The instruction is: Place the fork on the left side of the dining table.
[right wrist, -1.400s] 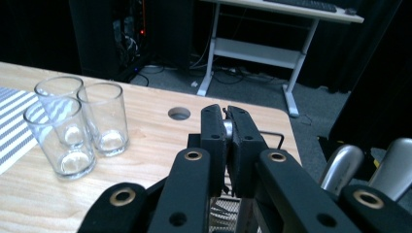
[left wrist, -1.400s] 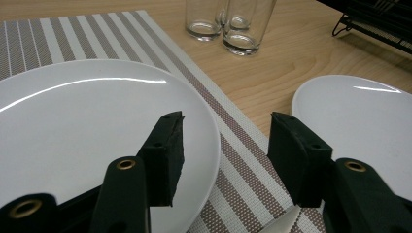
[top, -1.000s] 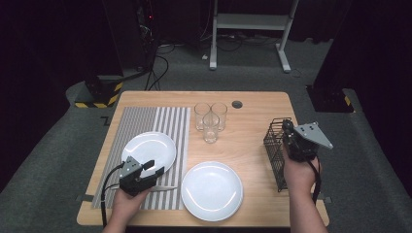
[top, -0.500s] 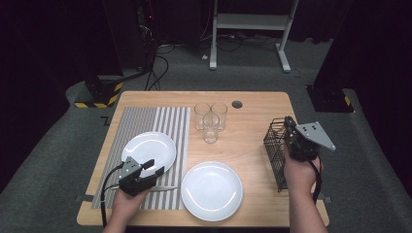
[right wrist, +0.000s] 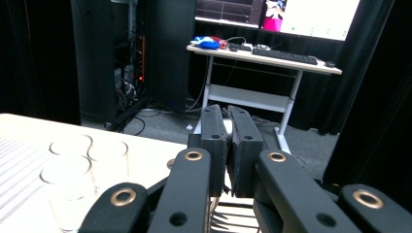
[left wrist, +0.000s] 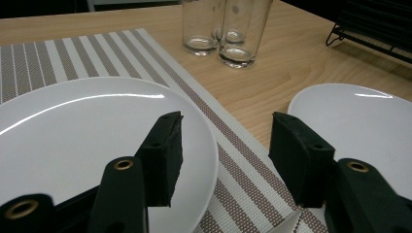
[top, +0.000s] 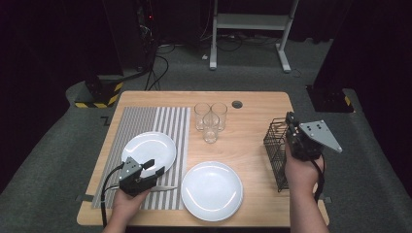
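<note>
My left gripper is open at the near edge of the striped placemat, and nothing is between its jaws. In the left gripper view its fingertips hover over the rim of a white plate, and a second white plate lies to the right. My right gripper is shut above the black wire basket, its pads pressed together in the right gripper view with nothing seen between them. A slim piece of cutlery lies on the mat just under the left gripper.
Three clear glasses stand together at the table's middle back. A small round grommet sits near the far edge. Bare wood lies between the glasses and the basket. Beyond the table stand a desk frame and dark cabinets.
My right gripper has risen a little above the basket, still shut. The left gripper has stayed where it was.
</note>
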`<state>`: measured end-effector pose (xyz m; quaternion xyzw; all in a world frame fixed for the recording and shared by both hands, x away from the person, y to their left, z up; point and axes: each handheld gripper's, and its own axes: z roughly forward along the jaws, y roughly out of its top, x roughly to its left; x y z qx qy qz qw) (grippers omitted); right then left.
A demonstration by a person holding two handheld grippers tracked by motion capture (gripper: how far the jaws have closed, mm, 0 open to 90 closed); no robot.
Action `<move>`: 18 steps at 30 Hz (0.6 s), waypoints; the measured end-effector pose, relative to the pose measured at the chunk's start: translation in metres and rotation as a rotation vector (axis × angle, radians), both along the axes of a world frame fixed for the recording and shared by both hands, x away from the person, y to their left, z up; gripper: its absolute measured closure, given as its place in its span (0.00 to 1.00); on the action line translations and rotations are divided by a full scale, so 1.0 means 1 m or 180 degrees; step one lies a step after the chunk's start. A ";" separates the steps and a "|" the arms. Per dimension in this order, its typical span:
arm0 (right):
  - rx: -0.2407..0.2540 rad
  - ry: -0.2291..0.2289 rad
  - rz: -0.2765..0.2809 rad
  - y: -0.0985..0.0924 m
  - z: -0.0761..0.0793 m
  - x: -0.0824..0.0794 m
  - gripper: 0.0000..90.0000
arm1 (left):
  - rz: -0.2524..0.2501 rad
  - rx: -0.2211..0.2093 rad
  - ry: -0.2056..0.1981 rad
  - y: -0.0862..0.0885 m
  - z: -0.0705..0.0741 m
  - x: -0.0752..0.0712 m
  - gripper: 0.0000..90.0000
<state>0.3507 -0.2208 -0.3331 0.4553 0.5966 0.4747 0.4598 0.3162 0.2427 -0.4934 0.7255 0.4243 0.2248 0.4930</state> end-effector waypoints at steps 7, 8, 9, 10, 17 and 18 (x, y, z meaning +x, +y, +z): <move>0.0010 -0.0026 0.0065 0.007 0.002 0.000 0.96 | -0.0001 0.0009 0.0004 0.000 0.000 0.000 0.51; 0.0011 -0.0028 0.0081 0.009 0.003 0.000 0.96 | -0.0001 0.0012 0.0005 0.000 0.000 0.000 0.51; 0.0011 -0.0028 0.0081 0.009 0.003 0.000 0.96 | -0.0001 0.0012 0.0005 0.000 0.000 0.000 0.51; -0.0005 -0.0034 0.0081 0.010 0.003 0.001 0.96 | -0.0002 0.0013 0.0003 0.000 0.000 0.000 0.51; -0.0022 -0.0051 0.0104 0.013 0.005 0.002 0.96 | -0.0010 0.0019 -0.0008 0.000 0.000 0.000 0.51; -0.0031 -0.0070 0.0109 0.014 0.008 0.002 0.96 | -0.0007 0.0014 -0.0007 0.000 0.000 0.000 0.51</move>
